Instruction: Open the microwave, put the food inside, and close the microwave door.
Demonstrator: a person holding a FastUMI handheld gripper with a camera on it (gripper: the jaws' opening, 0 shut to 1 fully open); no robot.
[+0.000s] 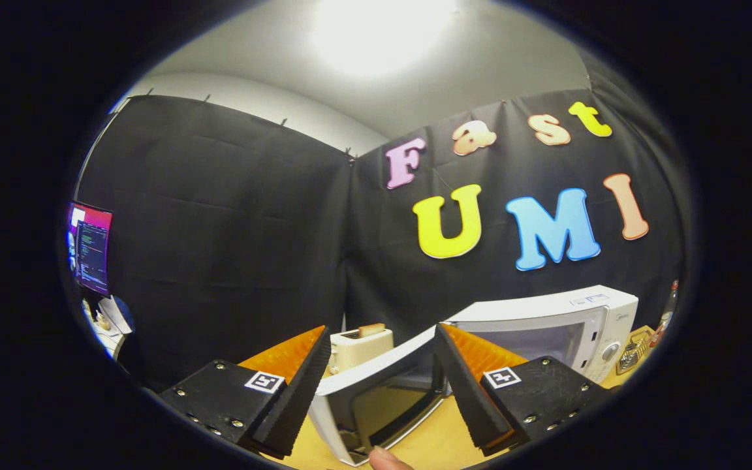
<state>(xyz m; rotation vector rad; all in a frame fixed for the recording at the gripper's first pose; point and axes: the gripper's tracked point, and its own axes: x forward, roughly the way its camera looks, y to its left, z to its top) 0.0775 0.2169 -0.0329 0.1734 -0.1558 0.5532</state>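
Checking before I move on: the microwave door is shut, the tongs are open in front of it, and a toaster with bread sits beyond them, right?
Not quite: the microwave door is open, swung out between the fingers, as the gripper view shows. The rest holds: the tongs are open, gripping nothing, and the toaster with bread sits beyond them, beside the microwave.

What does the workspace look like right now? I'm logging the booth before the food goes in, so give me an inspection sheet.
Surface: light wooden table, bare patch ahead of the tongs.
Job's things: white boxy microwave, its glass-windowed door swung open between the fingers; food not identified.
Clutter: cream toaster holding a bread slice; small items right of the microwave, unclear.
Grippers: tongs open, holding nothing; a fingertip near the door's lower edge.
Cables: nothing seen.
Surroundings: black cloth wall; lit monitor.
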